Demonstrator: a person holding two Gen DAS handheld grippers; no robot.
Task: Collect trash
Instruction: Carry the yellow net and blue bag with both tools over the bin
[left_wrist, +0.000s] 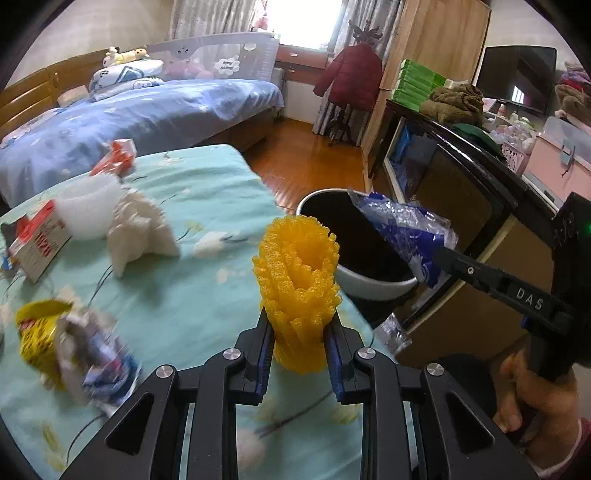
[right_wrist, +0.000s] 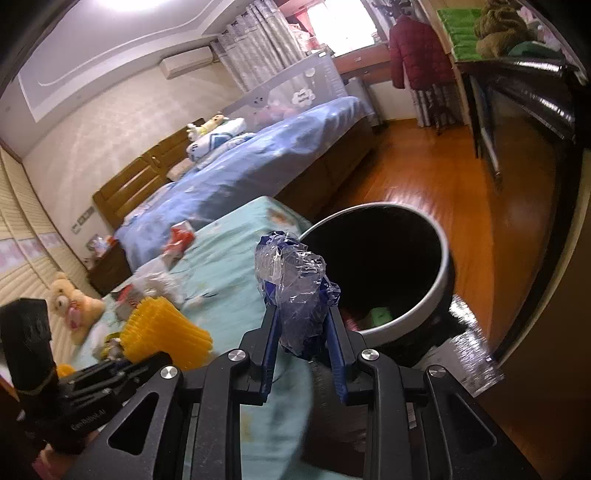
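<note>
1. Trash is gripped on both sides: a yellow foam net (left_wrist: 299, 280) is clamped upright in the left tongs (left_wrist: 300, 332), above the edge of the teal-covered bed (left_wrist: 207, 184).
2. A crumpled blue-and-clear plastic wrapper (right_wrist: 295, 288) is pinched in the right tongs (right_wrist: 301, 325), held at the rim of the bin (right_wrist: 439, 288).
3. More litter is left on the bed: white foam (left_wrist: 88, 210), crumpled paper (left_wrist: 142, 229), a red-and-white carton (left_wrist: 37, 240), and a yellow wrapper (left_wrist: 35, 332).

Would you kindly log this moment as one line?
left gripper: shut on yellow foam net | right gripper: shut on plastic wrapper | bin: nearby
</note>
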